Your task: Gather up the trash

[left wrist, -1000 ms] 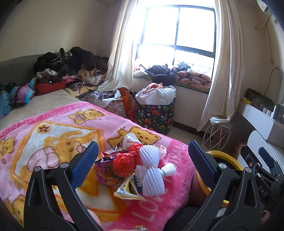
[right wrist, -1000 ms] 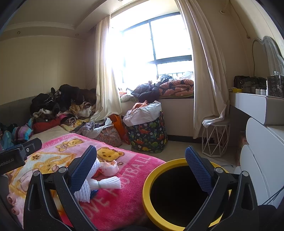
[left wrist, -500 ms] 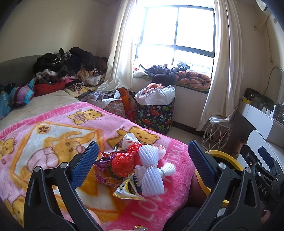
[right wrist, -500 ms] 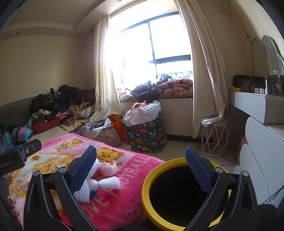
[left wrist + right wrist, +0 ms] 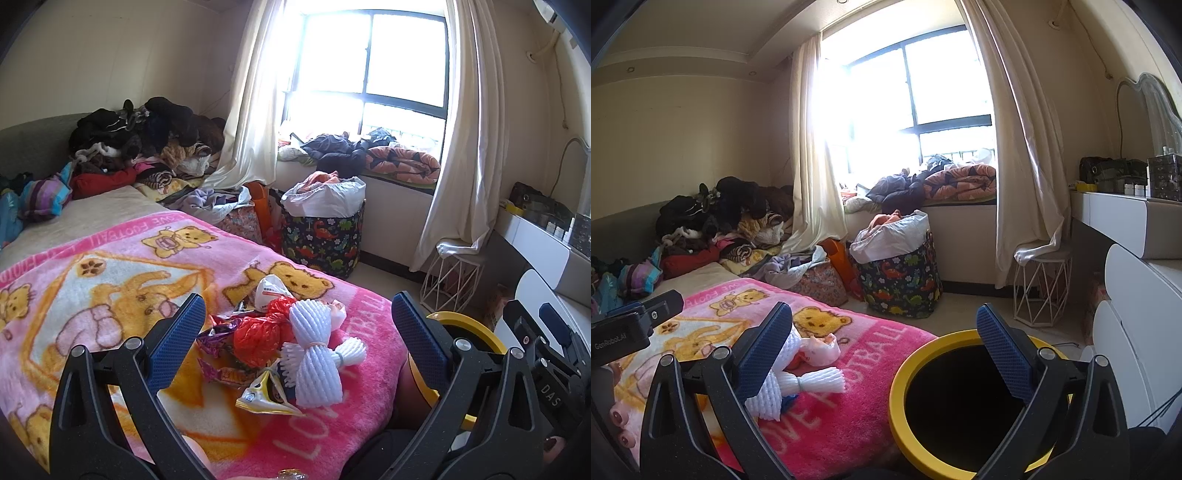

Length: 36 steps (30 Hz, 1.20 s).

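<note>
Two gaping tools: left tool (image 5: 295,339) over trash pile (image 5: 284,350); right tool (image 5: 884,343) over bin (image 5: 905,373)

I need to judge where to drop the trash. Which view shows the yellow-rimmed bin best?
The right wrist view: the bin shows its whole rim and dark opening. The left wrist view shows only a slice of rim behind the gripper finger.

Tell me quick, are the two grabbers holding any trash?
Left gripper: jaws open, holding nothing.
Right gripper: jaws open, holding nothing.

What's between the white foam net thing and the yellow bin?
Only bare pink blanket separates the white foam net from the yellow bin, seen in the right wrist view.
</note>
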Each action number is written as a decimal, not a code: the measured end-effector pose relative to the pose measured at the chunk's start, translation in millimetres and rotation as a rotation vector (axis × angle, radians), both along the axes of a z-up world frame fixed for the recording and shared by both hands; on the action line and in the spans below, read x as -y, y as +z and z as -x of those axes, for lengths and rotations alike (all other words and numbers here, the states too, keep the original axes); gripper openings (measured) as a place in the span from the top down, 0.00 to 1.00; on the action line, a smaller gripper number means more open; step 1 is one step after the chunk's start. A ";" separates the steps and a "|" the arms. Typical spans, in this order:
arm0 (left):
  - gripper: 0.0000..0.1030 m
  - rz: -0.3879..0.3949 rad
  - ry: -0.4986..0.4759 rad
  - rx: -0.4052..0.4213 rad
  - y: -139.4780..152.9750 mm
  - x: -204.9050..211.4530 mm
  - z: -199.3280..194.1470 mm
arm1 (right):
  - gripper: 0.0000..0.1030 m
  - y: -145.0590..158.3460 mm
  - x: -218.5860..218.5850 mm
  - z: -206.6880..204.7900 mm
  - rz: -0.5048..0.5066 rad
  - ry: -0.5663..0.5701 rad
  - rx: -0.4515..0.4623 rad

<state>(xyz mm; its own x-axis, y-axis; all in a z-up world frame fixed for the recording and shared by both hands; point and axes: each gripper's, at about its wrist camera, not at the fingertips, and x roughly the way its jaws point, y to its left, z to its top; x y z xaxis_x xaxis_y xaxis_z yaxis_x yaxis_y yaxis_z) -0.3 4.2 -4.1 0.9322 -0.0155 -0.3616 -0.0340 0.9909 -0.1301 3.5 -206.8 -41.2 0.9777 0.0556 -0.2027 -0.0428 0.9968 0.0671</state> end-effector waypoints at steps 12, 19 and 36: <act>0.10 0.009 0.016 -0.017 -6.0 -2.4 0.7 | 0.06 -2.2 -6.8 -6.8 -0.010 0.055 -0.053; 0.10 0.046 0.085 -0.033 -8.4 -29.8 -4.6 | 0.06 -4.6 -29.6 -20.2 0.003 0.162 -0.118; 0.10 0.118 0.175 -0.096 -23.5 -96.0 -24.7 | 0.06 -10.5 -96.3 -77.6 0.047 0.386 -0.302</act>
